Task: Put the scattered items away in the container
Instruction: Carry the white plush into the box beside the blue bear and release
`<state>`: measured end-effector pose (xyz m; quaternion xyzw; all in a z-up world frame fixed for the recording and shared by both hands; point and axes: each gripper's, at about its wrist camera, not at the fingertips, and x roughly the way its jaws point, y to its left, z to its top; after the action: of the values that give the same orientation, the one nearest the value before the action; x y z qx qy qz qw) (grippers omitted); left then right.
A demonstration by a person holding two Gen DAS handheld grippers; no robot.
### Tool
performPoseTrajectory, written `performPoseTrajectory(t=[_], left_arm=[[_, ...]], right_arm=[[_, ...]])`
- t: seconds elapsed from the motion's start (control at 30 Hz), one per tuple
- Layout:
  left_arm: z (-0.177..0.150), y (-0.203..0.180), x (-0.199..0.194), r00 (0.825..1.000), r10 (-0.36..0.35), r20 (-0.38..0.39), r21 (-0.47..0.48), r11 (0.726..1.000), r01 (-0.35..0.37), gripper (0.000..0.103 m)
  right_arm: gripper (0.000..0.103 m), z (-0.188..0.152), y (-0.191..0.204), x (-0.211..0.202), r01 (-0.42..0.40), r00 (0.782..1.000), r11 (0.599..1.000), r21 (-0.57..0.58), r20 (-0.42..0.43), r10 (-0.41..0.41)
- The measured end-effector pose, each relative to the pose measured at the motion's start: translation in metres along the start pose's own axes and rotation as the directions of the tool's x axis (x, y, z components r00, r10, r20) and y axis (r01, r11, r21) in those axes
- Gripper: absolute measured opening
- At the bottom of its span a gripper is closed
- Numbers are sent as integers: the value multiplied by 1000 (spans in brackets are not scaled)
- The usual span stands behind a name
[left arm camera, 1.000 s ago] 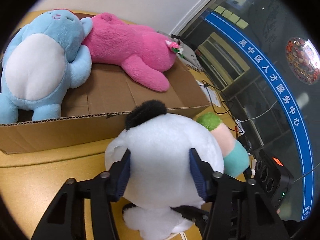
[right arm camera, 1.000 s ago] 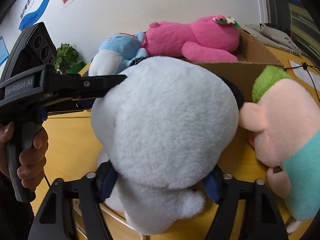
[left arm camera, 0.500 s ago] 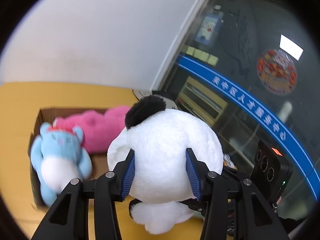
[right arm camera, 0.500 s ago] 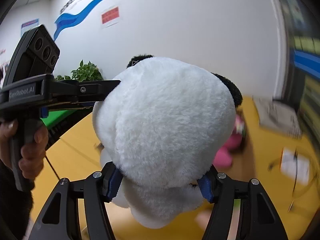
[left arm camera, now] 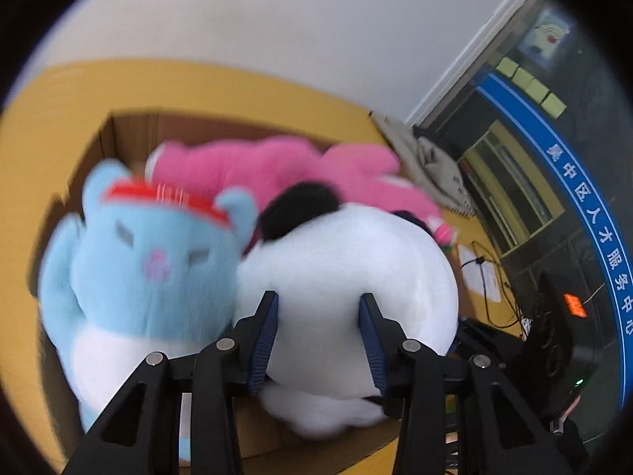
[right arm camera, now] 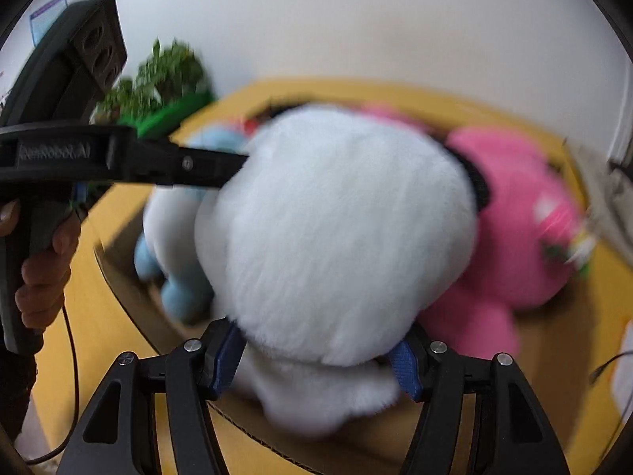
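With our left gripper (left arm camera: 318, 330), its jaws closing on it, and our right gripper (right arm camera: 316, 360) both clamping the white toy (left arm camera: 348, 277), we have carried it from the counter (left arm camera: 237, 91) to above the box (left arm camera: 130, 122), beside the blue toy (left arm camera: 146, 261) and pink toy (left arm camera: 277, 166), ready for lowering.

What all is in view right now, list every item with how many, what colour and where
white plush toy: one, white with black ears, gripped by both grippers over the box
blue plush toy: one, light blue with red headband, in the box, left side
pink plush toy: one, pink, in the box behind the others
cardboard box: one, brown, on the table
table: one, yellow, under the box
potted plant: one, green, by the wall
papers and cable: white sheets, black cable, on the table right of the box
left gripper: black, blue pads, closing on the white toy
right gripper: black, blue pads, clamping the toy
hand: one, on the left gripper's handle
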<state>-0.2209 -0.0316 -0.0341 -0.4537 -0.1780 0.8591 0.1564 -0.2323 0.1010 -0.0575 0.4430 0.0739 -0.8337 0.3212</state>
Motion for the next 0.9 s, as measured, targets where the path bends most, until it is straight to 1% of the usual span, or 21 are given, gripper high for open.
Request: performPoseTrajectory(t=[0.03,0.07,0.13,0.17,0.23,0.3,0.33,0.37,0.4,0.47,0.5,0.53,0.57,0.6,0.67,0.7,0.73,0.77,0.83,0.87,0.9], left_arm=[[-4,3,1,1000,14,6,-2,1000,-14,45],[-6,4,2,999,31,9,-6,999,-31,51],[-8,7,7,999,46,-2,-15,999,-46,58],[-8,8,7,999,43,-4,-20,999,-43,59],[-9,7,3,999,44,1,-12,999,-44,61],[-9,6,-3,998,57,22,-2,998,-57,61],[-9,5,-9,998,61,35,7,998,-62,61],[-10,2,-15,997,64,48,15,998,-64,61],[-10,-1,-23,996,69,65,23,997,-70,60],[-12,-7,-39,991,92,95,48,994,-97,60],[-16,-13,-49,988,106,116,70,991,-115,61],[-26,-23,-65,980,131,152,106,983,-148,68],[-35,-32,-78,970,157,188,135,974,-184,81],[-42,-39,-88,960,178,217,153,965,-214,83],[-68,-57,-114,927,229,298,193,936,-294,83],[-80,-64,-123,913,245,325,203,925,-321,83],[-89,-69,-130,904,258,340,205,918,-339,83],[-97,-72,-137,898,268,350,201,915,-351,83],[-121,-80,-148,885,288,367,185,909,-373,84],[-127,-83,-150,882,295,368,185,906,-380,84],[-135,-87,-152,880,302,367,186,903,-387,84]], right_arm=[[67,-3,-2,5,-22,1000,1000,18,-22,22],[67,-3,-4,8,-44,998,998,49,-32,46],[67,-1,-10,11,-75,994,993,95,-66,81],[67,-1,-11,13,-78,993,991,108,-80,87],[68,-4,-9,11,-62,993,994,93,-94,70],[74,-8,-8,6,-53,994,993,110,-91,63],[75,-9,-8,1,-52,995,991,126,-84,63],[80,-11,-8,-3,-44,996,990,136,-74,54],[91,-12,-6,-11,-31,998,990,141,-52,39],[103,-15,4,-35,14,1000,991,131,8,-15],[103,-17,12,-52,51,997,991,122,48,-57],[103,-20,19,-68,77,993,990,115,81,-86],[103,-22,25,-84,98,988,989,113,112,-111],[103,-24,27,-98,116,982,986,116,138,-132],[103,-35,39,-127,172,963,977,124,190,-193],[103,-40,46,-138,210,950,969,126,208,-233],[103,-48,55,-150,256,933,958,127,227,-280],[103,-55,66,-157,291,917,948,131,244,-316],[103,-66,77,-170,322,900,936,143,261,-350],[103,-73,77,-178,333,894,931,148,263,-362],[103,-75,82,-178,340,892,929,147,263,-368]])
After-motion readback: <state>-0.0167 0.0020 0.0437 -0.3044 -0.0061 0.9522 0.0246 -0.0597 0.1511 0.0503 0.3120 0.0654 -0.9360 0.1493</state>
